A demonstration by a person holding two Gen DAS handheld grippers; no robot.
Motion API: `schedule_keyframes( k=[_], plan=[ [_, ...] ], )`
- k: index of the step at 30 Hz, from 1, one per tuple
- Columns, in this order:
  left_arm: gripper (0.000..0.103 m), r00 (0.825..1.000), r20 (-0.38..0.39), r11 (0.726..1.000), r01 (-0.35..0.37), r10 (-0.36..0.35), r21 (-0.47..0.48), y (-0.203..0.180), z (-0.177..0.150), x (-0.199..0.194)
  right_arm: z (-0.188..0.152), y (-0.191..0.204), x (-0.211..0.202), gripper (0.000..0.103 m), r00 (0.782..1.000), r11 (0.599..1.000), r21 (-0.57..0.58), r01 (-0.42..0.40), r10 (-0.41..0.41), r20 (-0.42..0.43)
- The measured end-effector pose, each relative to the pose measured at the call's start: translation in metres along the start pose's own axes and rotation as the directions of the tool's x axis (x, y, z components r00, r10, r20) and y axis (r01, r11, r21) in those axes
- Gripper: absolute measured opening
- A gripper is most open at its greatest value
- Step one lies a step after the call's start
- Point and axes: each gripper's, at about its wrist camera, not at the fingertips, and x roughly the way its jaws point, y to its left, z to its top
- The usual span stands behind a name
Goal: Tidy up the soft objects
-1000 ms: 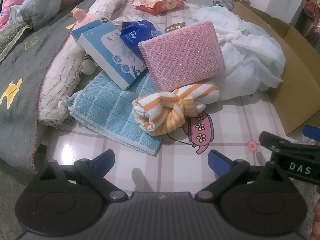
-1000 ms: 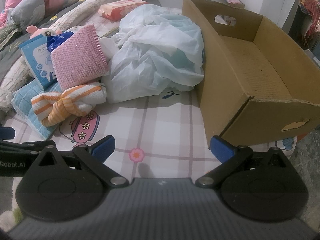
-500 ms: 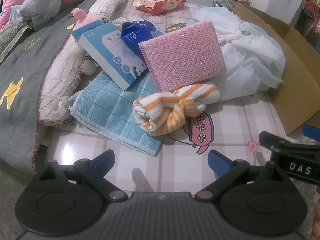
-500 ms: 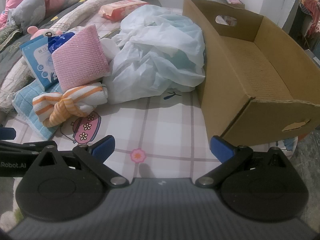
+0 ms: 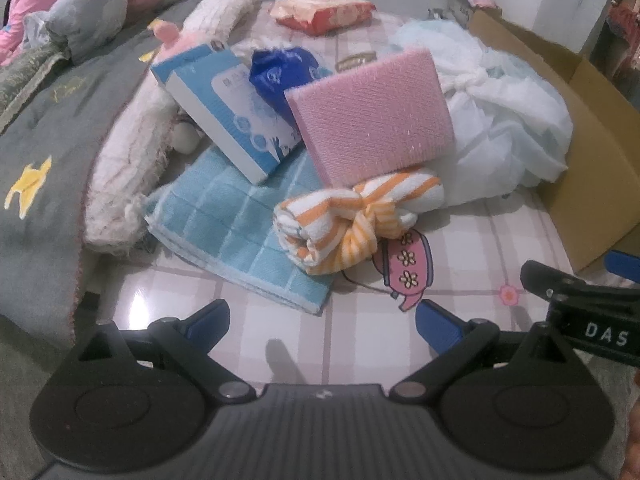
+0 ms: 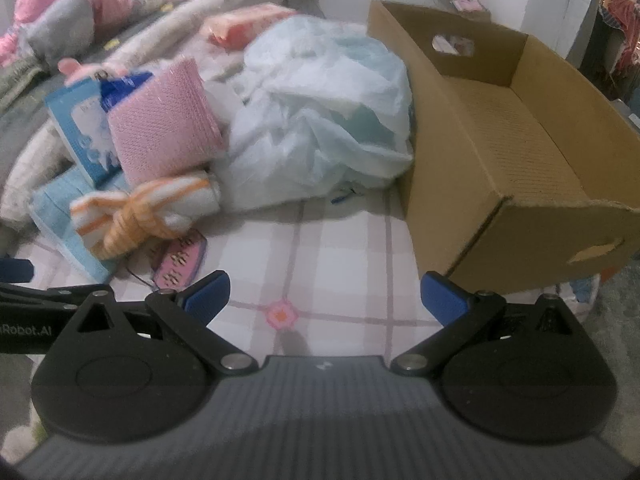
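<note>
We've got both claws wide open, empty: the knotted orange-and-white striped towel (image 5: 352, 220) lies crosswise dead ahead of our left gripper (image 5: 322, 316), up-left of the right gripper (image 6: 324, 294), on the blue checked cloth's (image 5: 240, 236) edge.

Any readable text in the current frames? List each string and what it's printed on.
"DAS": white letters on the right gripper's arm where it shows in the left wrist view.
"Robot.AI": on the left gripper's arm at the right wrist view's left edge; its start is cut off.
Blue and white box: print too blurred to read.
Red packet: unreadable.
</note>
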Motion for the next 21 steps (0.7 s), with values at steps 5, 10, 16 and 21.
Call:
schedule_keyframes(
  k=[5, 10, 16, 21],
  plan=[
    [0.100, 0.994, 0.107, 1.000, -0.013, 0.012, 0.009, 0.009, 0.002, -0.015, 0.013, 0.009, -0.021, 0.102, 0.986, 0.998, -0.036, -0.060, 0.065, 0.154],
    [0.100, 0.976, 0.216, 0.999, -0.019, 0.010, 0.038, 0.018, 0.008, -0.026, 0.030, 0.008, -0.024, 0.102, 0.963, 0.988, -0.014, -0.152, 0.152, 0.222],
    [0.099, 0.949, 0.316, 0.998, -0.005, -0.013, 0.058, 0.032, 0.023, -0.034, 0.034, 0.009, -0.009, 0.101, 0.942, 0.960, 0.050, -0.275, 0.259, 0.215],
    [0.095, 0.931, 0.363, 0.997, 0.007, -0.033, 0.070, 0.040, 0.049, -0.035, 0.032, 0.015, 0.006, 0.098, 0.923, 0.938, 0.073, -0.340, 0.318, 0.216]
  ],
)
